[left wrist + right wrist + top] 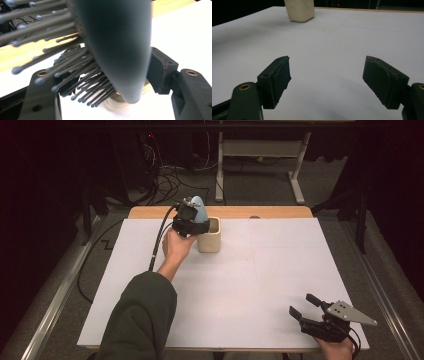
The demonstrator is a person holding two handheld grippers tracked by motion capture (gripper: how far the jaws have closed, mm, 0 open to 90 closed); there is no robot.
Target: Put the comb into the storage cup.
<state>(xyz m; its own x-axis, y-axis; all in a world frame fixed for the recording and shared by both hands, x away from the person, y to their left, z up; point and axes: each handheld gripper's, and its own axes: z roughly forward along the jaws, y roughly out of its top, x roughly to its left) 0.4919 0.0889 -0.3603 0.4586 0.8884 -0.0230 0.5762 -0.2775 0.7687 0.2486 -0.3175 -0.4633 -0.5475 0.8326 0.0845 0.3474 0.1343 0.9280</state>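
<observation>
Pale blue hairbrush (198, 205) standing nearly upright at the far left of the table (260, 285), long axis vertical, narrow end down in the mouth of the cream cup (210, 236), head and bristles poking above the rim. Left gripper (189, 222) right at it, reaching in from the cup's left side, jaws set either side of the brush about halfway open. Seen from the left gripper view, one pad buried among the bristles and clear of the brush body, the other just beside the smooth back (touching or a hair apart, cannot tell). Looks more like a loosened hold than a clamp, with the cup apparently carrying the brush.

Right gripper (303, 304) well apart at the near right corner, jaws spread wide with nothing between them, resting low over the bare white sheet. Clearly the farther hand.

Next move probably a straight pull back toward the near left, away from the bristles. Worth watching: bristle tips snagging the pad and tipping the brush or the cup. Wooden far edge (280, 212) just behind the cup, little margin there. Plenty of open room to the near side and the right.
</observation>
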